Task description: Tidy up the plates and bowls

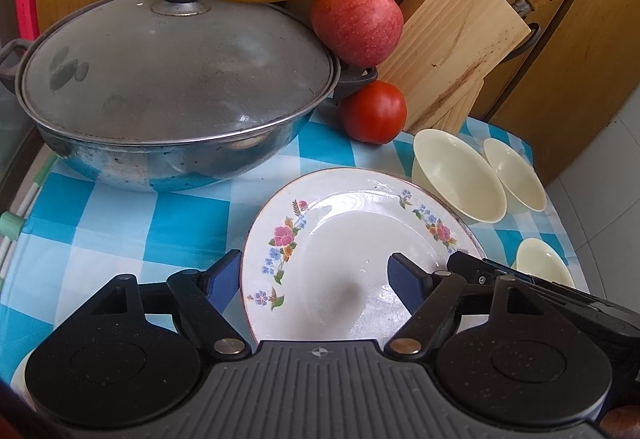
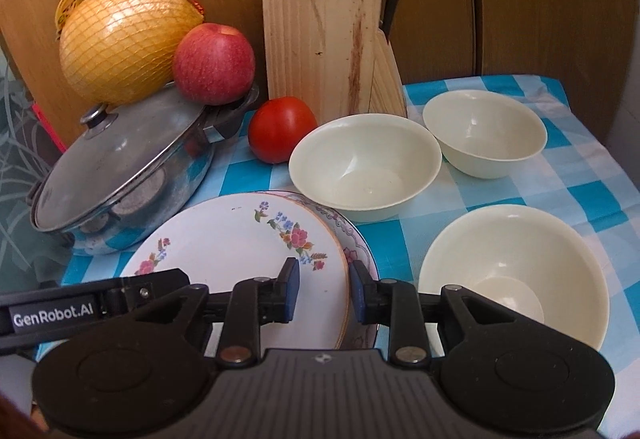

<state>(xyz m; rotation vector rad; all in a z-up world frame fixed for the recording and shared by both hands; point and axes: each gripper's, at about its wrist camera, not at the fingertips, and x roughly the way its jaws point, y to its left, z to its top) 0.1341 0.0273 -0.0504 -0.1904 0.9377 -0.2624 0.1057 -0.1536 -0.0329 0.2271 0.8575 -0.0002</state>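
A lidded steel wok [image 1: 172,95] sits at the bench's [image 1: 120,215] back left, netted pomelo [image 2: 124,39] and apple [image 2: 214,63] behind it; the left tool [image 1: 312,279] is released, spread across the near left rim of the flowered plate [image 2: 240,239], which lies on a second plate [image 2: 360,251]; the right tool [image 2: 322,293] straddles their right rims, gap narrow, grasp unclear; tomato [image 2: 282,129], knife block [image 2: 320,27], then three cream bowls [image 2: 364,163] fill the right side.

Floral white plate [image 2: 240,239], cream bowls [image 2: 364,163], blue-checked tablecloth [image 2: 580,195].
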